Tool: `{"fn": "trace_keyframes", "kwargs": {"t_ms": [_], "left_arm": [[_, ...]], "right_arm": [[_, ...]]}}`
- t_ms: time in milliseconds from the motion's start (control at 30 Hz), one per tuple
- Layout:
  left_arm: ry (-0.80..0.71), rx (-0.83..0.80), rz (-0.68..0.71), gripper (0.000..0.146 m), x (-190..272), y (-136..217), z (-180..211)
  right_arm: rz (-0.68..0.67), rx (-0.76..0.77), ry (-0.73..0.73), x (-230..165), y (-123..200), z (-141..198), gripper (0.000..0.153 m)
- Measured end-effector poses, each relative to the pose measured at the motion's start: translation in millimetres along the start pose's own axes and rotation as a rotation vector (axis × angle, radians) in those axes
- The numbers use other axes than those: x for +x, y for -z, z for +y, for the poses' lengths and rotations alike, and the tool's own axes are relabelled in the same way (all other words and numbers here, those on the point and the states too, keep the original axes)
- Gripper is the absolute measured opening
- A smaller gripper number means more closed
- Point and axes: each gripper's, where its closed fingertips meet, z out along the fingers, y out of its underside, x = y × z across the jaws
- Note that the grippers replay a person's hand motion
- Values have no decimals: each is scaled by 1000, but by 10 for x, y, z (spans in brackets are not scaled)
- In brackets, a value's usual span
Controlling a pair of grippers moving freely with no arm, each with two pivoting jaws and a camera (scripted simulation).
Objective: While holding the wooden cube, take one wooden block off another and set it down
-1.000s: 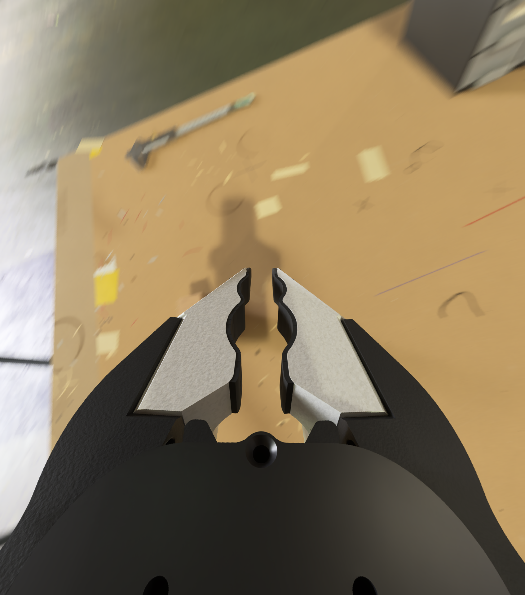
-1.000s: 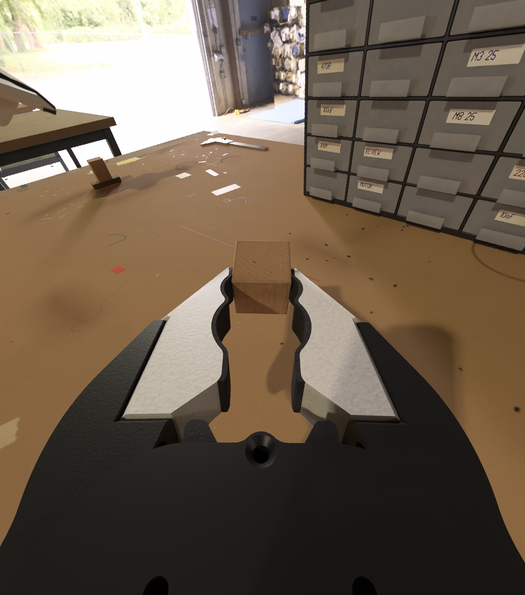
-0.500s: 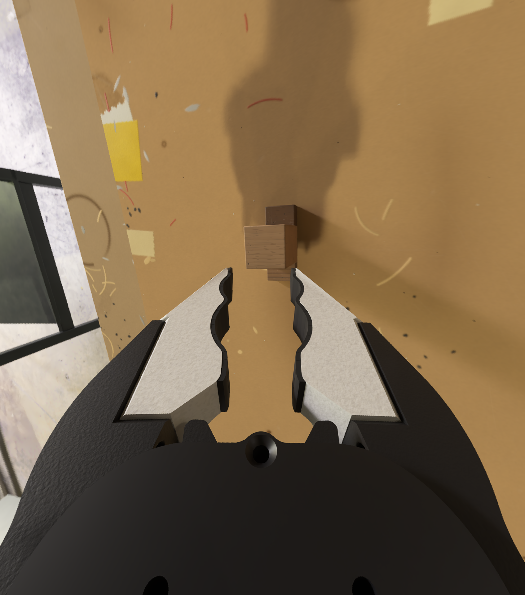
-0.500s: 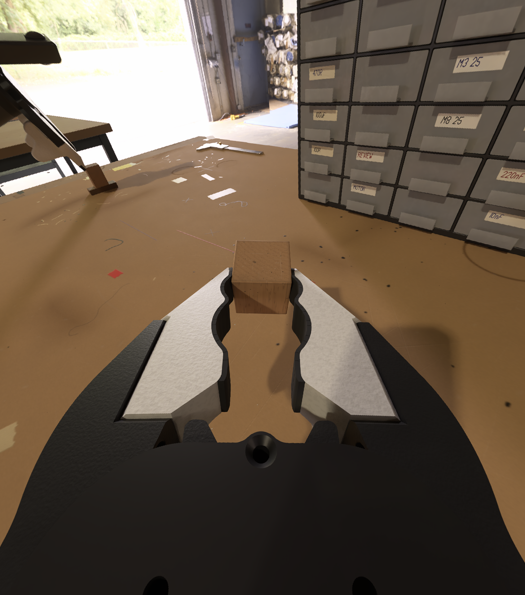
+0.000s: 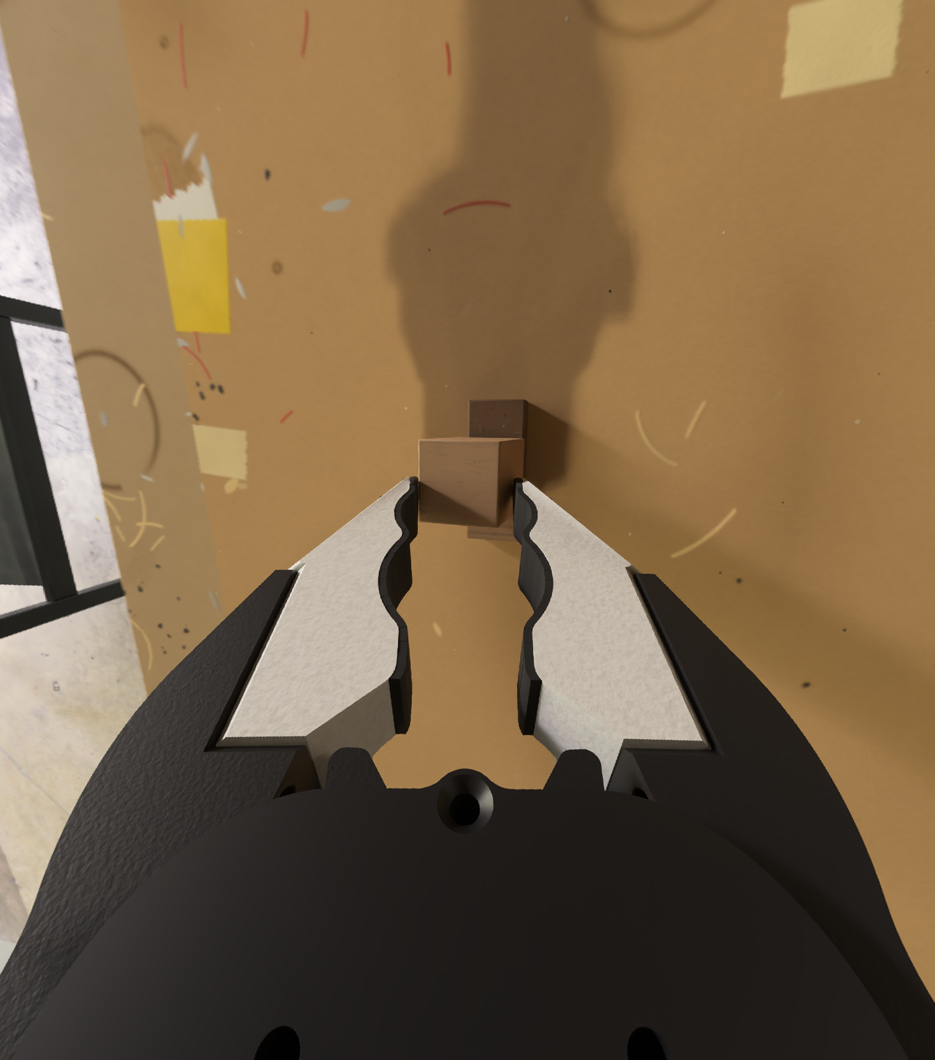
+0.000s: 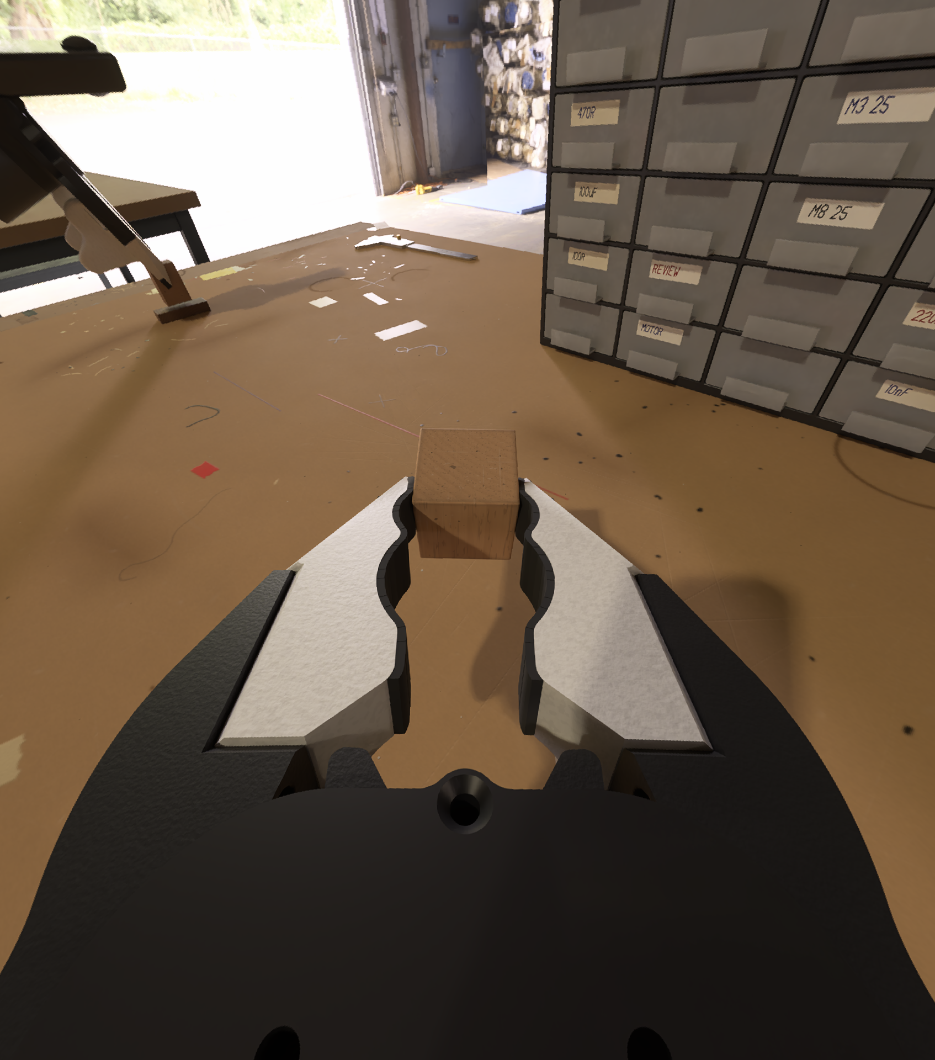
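Spanning the frame, surface (image 5: 740, 401) carries the stack at center: light upper block (image 5: 462, 482) on dark lower block (image 5: 497, 417). Left tongs (image 5: 464, 487) apart, tips flanking upper block, pointing steeply down; close squarely, lift straight. Right tongs (image 6: 465, 487) clamped on wooden cube (image 6: 465, 493), center frame, w/ low forward tilt.

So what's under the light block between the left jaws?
A darker flat block lies under the light block, poking out behind and in front. Its middle is covered, so the contact between them is hidden.
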Motion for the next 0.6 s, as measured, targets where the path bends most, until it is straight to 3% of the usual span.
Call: {"fn": "trace_keyframes", "kwargs": {"t_ms": [333,600], "left_arm": [[-114,209,-16,33,119,750,-266],[-395,512,167,33,1127,1709,-675]], "right_arm": [[-8,-17,5,-21,-27,39,34],[-42,-29,47,-100,-43,53,34]]}}
